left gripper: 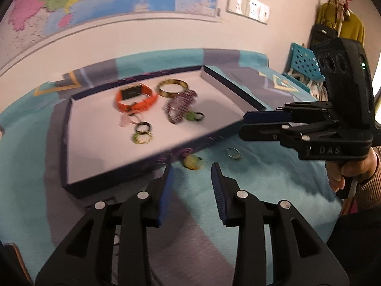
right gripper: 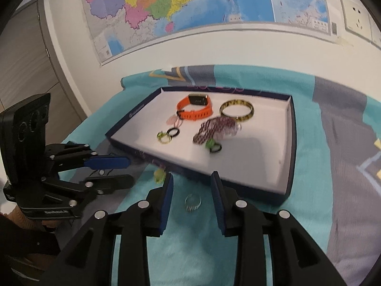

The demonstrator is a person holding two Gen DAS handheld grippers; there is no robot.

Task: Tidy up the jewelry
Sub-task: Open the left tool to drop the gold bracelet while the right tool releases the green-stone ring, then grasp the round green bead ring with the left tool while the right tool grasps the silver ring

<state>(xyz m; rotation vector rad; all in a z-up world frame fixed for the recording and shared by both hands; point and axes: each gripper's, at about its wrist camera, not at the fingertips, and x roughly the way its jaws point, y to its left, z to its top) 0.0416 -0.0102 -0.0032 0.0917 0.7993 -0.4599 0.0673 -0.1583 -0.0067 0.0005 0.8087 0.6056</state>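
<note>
My left gripper (left gripper: 192, 166) is spread wide, nothing between its blue pads, hanging over the teal cloth (left gripper: 273, 186). Just ahead of its fingertips, a little left of centre, lies a yellow-green ring (left gripper: 192, 162) on the cloth, tight against the near wall of the tray (left gripper: 69, 143). Ahead and to the right of the tips sits a thin silver ring (left gripper: 233, 153), apart from the tray.

My right gripper (right gripper: 192, 178) is also released, its fingers well apart and empty. The silver ring (right gripper: 192, 203) lies on the cloth between the two fingers, touching neither as far as I can tell; the picture is blurred there. The yellow-green ring (right gripper: 159, 176) sits just outside my left-hand finger, and the tray's near wall (right gripper: 250, 186) runs straight across in front of the tips.

Inside the tray, beyond both tools, I see an orange watch (right gripper: 195, 109), a gold bangle (right gripper: 237, 110) beside it, a heap of purple beaded bracelets (right gripper: 214, 130), a green-stoned ring (right gripper: 213, 145) at the near end of the heap, and a black ring (right gripper: 173, 132) touching a small yellow one (right gripper: 164, 138).

From the left camera the right gripper (left gripper: 245, 125) comes in from the right, level with the tray's near corner. A wall map (right gripper: 190, 7) hangs behind.
</note>
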